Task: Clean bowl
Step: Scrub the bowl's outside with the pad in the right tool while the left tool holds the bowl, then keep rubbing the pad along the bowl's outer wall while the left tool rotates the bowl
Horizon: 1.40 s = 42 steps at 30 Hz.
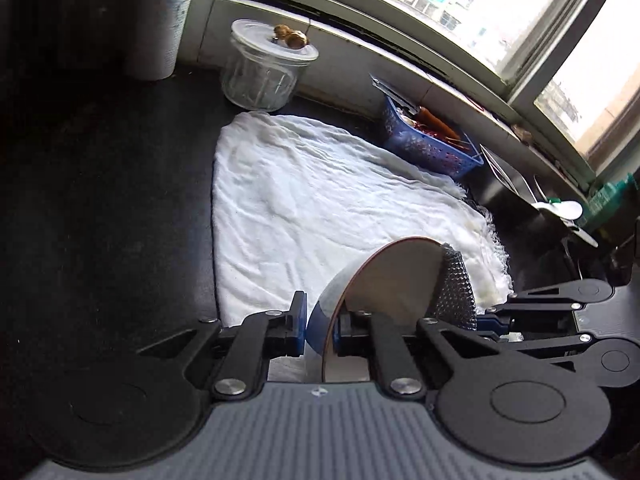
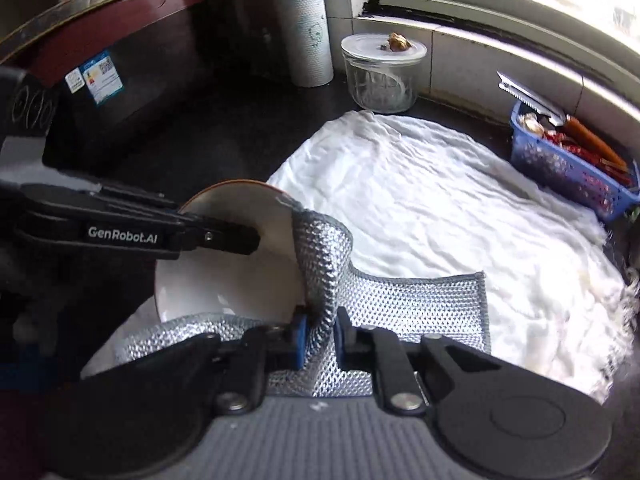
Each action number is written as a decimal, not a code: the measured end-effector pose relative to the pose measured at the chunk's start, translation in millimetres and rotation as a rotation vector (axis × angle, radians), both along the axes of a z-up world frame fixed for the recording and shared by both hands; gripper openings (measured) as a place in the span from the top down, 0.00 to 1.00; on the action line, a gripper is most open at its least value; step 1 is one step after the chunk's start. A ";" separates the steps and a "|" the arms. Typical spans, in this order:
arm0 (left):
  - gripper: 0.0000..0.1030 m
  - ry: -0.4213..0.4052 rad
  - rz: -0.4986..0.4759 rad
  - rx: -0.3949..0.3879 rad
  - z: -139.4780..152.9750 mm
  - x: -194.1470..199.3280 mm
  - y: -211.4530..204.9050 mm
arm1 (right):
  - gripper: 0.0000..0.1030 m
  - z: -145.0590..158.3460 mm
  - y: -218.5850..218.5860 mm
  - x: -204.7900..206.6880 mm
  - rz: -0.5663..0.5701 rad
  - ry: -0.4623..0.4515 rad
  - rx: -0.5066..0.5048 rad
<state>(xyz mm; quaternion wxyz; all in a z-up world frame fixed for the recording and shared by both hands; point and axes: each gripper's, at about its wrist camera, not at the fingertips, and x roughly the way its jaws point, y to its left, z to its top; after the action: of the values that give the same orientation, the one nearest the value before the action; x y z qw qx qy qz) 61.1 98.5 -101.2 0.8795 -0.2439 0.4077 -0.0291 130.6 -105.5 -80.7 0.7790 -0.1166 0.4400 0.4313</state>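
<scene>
My left gripper is shut on the rim of a bowl, white inside with a brown edge and a blue-and-white outside, held tilted on its side above a white cloth. My right gripper is shut on a silver mesh scrubbing cloth, which is draped over the bowl's rim. The mesh cloth also shows in the left wrist view against the bowl's right edge. The left gripper shows in the right wrist view clamped on the bowl.
A glass jar with a lid stands behind the cloth. A blue basket with utensils is at the right by the window sill. A paper roll and a dark red cooker stand at the back left. The counter is dark.
</scene>
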 end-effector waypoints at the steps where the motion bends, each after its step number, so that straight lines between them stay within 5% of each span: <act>1: 0.88 0.010 0.026 -0.032 -2.2 -2.4 3.2 | 0.86 -1.3 -1.3 0.4 -0.024 0.025 0.018; 8: 0.87 0.120 0.197 -0.260 -21.3 -14.6 25.4 | 0.85 -7.9 -6.2 2.9 -0.168 0.180 0.123; 13: 0.88 0.142 0.160 -0.322 -27.2 -16.2 17.1 | 0.85 2.0 -3.3 -8.4 -0.127 0.099 0.073; 18: 0.88 0.163 -0.038 -0.158 -22.4 -5.3 -17.5 | 0.87 12.8 0.0 -13.9 0.020 -0.136 -0.071; 24: 0.84 0.154 -0.314 0.285 14.3 8.9 -49.3 | 0.87 9.9 2.6 -44.4 0.194 -0.345 -0.181; 27: 0.86 0.148 -0.380 0.368 19.3 16.6 -57.1 | 0.86 8.6 4.2 -62.7 0.251 -0.443 -0.221; 30: 0.91 0.055 -0.420 0.458 22.9 12.2 -68.5 | 0.86 9.3 1.9 -63.1 0.242 -0.440 -0.210; 33: 0.91 -0.123 -0.428 0.510 30.2 1.9 -79.2 | 0.87 12.3 -5.9 -44.6 0.148 -0.332 -0.136; 35: 0.91 -0.140 -0.396 0.459 28.1 9.2 -77.0 | 0.89 16.6 -11.3 -38.1 0.079 -0.341 -0.109; 38: 0.91 -0.184 -0.380 0.485 22.0 13.3 -81.9 | 0.90 22.3 -11.1 -32.3 0.039 -0.395 -0.115; 42: 0.89 -0.127 -0.234 0.291 8.8 16.4 -60.0 | 0.90 13.0 -3.8 -24.8 0.029 -0.379 -0.132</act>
<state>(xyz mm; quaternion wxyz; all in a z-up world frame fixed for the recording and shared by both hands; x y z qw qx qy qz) 77.5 38.5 -92.4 0.9201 -0.0629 0.3767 -0.0873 105.8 -109.3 -67.7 0.8321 -0.2529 0.3111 0.3832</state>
